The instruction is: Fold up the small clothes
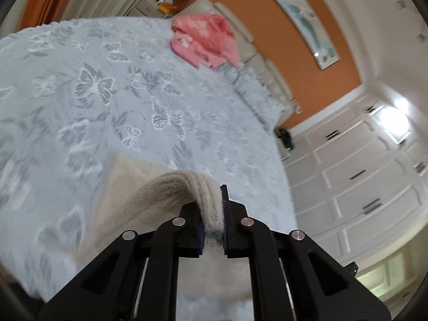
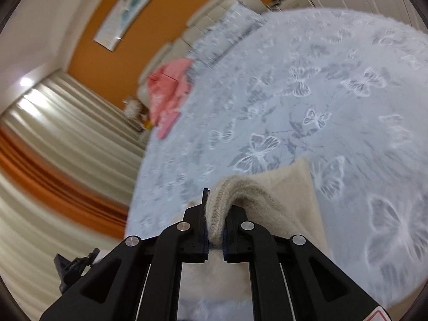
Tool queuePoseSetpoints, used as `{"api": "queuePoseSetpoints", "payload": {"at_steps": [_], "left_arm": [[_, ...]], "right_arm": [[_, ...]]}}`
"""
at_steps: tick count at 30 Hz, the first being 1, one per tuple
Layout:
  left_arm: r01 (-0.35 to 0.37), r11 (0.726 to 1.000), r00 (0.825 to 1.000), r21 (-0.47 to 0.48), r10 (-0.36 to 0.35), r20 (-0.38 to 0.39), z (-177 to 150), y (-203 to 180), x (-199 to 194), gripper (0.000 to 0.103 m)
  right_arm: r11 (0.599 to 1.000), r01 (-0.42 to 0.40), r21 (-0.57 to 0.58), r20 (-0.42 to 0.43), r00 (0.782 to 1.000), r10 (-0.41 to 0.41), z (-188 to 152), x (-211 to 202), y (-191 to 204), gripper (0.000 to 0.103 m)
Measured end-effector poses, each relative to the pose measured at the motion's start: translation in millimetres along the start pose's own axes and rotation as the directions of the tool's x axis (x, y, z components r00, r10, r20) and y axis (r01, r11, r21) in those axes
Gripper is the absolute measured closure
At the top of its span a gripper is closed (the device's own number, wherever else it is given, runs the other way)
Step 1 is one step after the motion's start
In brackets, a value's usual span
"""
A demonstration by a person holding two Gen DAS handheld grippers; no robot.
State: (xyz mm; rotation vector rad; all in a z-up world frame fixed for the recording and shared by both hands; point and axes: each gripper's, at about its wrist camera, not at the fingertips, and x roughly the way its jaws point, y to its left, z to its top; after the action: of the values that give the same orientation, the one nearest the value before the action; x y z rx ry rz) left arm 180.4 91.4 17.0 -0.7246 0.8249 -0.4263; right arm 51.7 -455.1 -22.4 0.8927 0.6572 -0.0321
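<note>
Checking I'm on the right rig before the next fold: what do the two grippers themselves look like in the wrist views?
Both match: the left gripper and right gripper are matte black angular linkages with triangular cut-outs, each with four round silver pivot pins. The fingers are flat black plates faced with dark blue pads. A red-and-white label corner shows at the right gripper's lower right edge. No cables, hands or sleeves are visible.

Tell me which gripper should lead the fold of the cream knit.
Neither, by my reading: the left gripper and right gripper each pinch the ribbed edge of the cream knit above the bedspread, so both should carry it together.
</note>
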Motion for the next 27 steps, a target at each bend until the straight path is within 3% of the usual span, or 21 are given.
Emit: {"api": "queuePoseSetpoints", "payload": {"at_steps": [6,10,13,14,15,16,17,18,19,21,27], "left_arm": [[-0.166,0.986,0.983,-0.004,0.165,-0.079,31.2,34.8,116.2,0.095],[-0.268,0.963,0.952,-0.019,0.262,-0.158,29.1,66.4,170.7,0.091],[-0.337,0.941,0.922,-0.033,0.323,-0.211,25.7,80.8,189.3,0.085],[-0.338,0.94,0.923,-0.038,0.323,-0.209,25.4,82.4,188.3,0.084],[-0.336,0.941,0.927,-0.043,0.322,-0.192,25.9,82.4,183.0,0.075],[-0.341,0.939,0.931,-0.049,0.33,-0.153,27.6,81.1,172.1,0.057],[-0.343,0.938,0.935,-0.052,0.335,-0.115,28.8,79.5,161.6,0.048],[-0.341,0.938,0.939,-0.055,0.338,-0.062,29.4,77.5,148.2,0.035],[-0.337,0.94,0.941,-0.059,0.337,-0.011,29.9,76.7,131.7,0.029],[-0.318,0.946,0.947,-0.066,0.32,0.011,30.3,78.8,112.7,0.027],[-0.361,0.932,0.931,-0.041,0.357,-0.076,-2.5,88.4,66.9,0.021]], "right_arm": [[0.99,0.134,0.05,-0.095,0.987,-0.129,29.4,108.0,-34.3,0.097],[0.976,0.202,0.076,-0.187,0.965,-0.185,27.7,157.9,-58.3,0.092],[0.981,0.165,0.104,-0.173,0.974,-0.146,30.0,159.5,-59.9,0.086],[0.985,0.129,0.116,-0.15,0.982,-0.111,30.9,151.7,-56.7,0.082],[0.988,0.102,0.116,-0.124,0.988,-0.087,31.3,142.8,-52.9,0.073],[0.99,0.088,0.108,-0.097,0.992,-0.078,31.7,134.7,-49.7,0.066],[0.992,0.088,0.087,-0.032,0.996,-0.086,30.3,116.8,-44.8,0.048],[0.993,0.097,0.07,0.029,0.995,-0.099,27.6,99.9,-42.7,0.038],[0.993,0.103,0.062,0.063,0.992,-0.107,25.5,88.7,-42.7,0.037],[0.989,0.128,0.073,0.078,0.988,-0.134,16.0,66.9,-50.3,0.037],[0.965,0.238,0.108,-0.039,0.971,-0.235,-45.7,31.2,-83.9,0.037]]}}
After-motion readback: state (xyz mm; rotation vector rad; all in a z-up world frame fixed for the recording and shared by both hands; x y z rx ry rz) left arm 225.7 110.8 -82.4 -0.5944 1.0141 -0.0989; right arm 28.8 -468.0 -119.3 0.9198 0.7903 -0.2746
